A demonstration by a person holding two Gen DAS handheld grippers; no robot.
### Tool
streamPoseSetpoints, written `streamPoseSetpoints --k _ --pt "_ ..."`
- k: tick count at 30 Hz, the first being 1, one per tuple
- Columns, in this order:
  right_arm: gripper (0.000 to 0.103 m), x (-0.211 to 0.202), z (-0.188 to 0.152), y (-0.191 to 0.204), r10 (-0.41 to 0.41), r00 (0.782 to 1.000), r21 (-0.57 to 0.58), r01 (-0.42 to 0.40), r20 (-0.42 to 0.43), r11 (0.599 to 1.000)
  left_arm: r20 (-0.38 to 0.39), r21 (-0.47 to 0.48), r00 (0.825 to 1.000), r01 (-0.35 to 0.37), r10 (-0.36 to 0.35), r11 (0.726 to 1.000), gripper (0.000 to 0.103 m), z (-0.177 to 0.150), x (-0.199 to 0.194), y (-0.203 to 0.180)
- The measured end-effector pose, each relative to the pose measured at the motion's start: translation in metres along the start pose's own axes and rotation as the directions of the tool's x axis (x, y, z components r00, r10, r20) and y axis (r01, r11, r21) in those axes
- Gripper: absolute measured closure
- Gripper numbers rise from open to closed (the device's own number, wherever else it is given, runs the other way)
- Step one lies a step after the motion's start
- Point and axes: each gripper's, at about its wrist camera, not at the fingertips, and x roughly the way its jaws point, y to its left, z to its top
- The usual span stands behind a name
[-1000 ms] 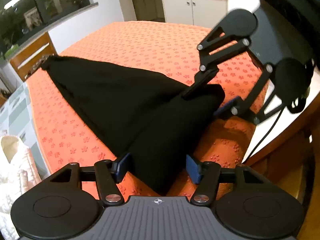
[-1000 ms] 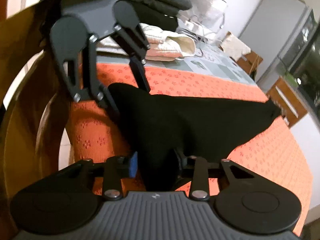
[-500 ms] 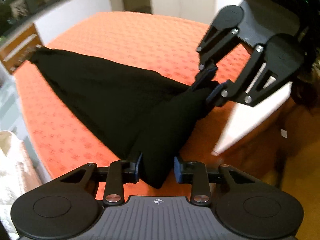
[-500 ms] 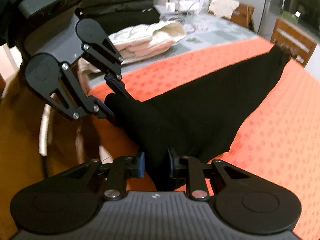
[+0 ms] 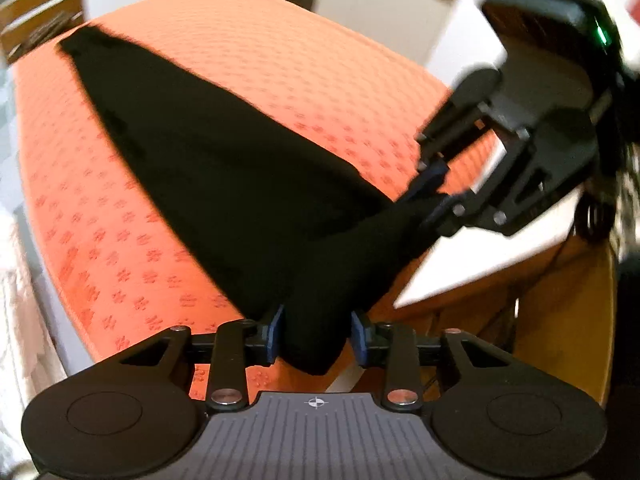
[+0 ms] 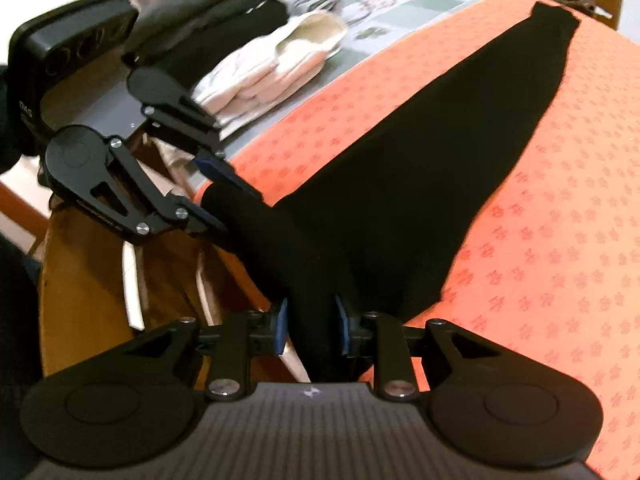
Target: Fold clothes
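Both tools, left tool [image 5: 316, 334] and right tool [image 6: 311, 328], are pinching the long black cloth garment's [image 5: 224, 168] near edge, its length tapering ahead over the orange flower-patterned table [image 5: 280, 60].

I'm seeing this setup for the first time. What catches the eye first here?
A long black garment stretches across the orange patterned cloth, narrowing toward the far end. Both tools pinch its near end: the left tool and the right tool. Folded pale clothes lie beyond on the table.
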Motion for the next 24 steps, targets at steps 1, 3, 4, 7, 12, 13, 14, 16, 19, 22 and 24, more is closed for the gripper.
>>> streamPoseSetpoints --k 1,3,4,7,12,13,14,16,19,22,24 --pt "0.074 -0.001 0.001 -0.002 -0.010 1.000 0.004 0.010 0.012 1.000 0.012 -0.032 1.000 -0.001 0.001 0.999 0.062 0.000 -0.001 0.004" --pt "0.068 -0.002 0.003 -0.005 -0.041 0.998 0.005 0.041 0.039 0.999 0.033 -0.080 0.999 -0.010 0.013 0.997 0.062 -0.001 -0.001 0.009" --pt "0.066 -0.002 0.004 -0.006 -0.063 0.997 0.002 0.063 0.055 0.998 0.043 -0.104 0.999 -0.018 0.022 0.994 0.062 -0.001 -0.001 0.011" --pt "0.060 -0.001 0.007 -0.008 -0.133 0.985 0.013 0.133 0.106 0.991 0.066 -0.179 0.996 -0.049 0.061 0.983 0.062 0.001 0.002 0.016" --pt "0.059 -0.004 0.005 -0.006 -0.280 0.936 0.028 0.281 0.212 0.959 0.089 -0.263 0.986 -0.112 0.140 0.958 0.060 0.003 0.008 0.022" --pt "0.059 -0.007 0.003 -0.005 -0.310 0.923 0.034 0.310 0.226 0.950 0.091 -0.270 0.984 -0.124 0.154 0.955 0.058 0.003 0.008 0.022" --pt "0.060 -0.011 0.002 -0.003 -0.339 0.909 0.041 0.340 0.240 0.940 0.092 -0.275 0.982 -0.134 0.165 0.952 0.057 0.003 0.009 0.021" --pt "0.060 -0.012 0.001 0.001 -0.337 0.912 0.028 0.340 0.233 0.940 0.097 -0.277 0.978 -0.152 0.185 0.949 0.055 0.001 0.010 0.018" --pt "0.089 -0.013 0.000 0.007 -0.333 0.916 0.009 0.340 0.222 0.941 0.109 -0.278 0.972 -0.173 0.210 0.945 0.055 -0.002 0.009 0.017" --pt "0.095 -0.014 -0.001 0.013 -0.329 0.920 -0.010 0.339 0.211 0.941 0.114 -0.287 0.968 -0.182 0.222 0.940 0.055 -0.002 0.006 0.019" --pt "0.095 -0.002 -0.005 0.010 -0.334 0.925 -0.008 0.341 0.179 0.940 0.115 -0.299 0.968 -0.180 0.223 0.937 0.055 -0.003 0.008 0.020"
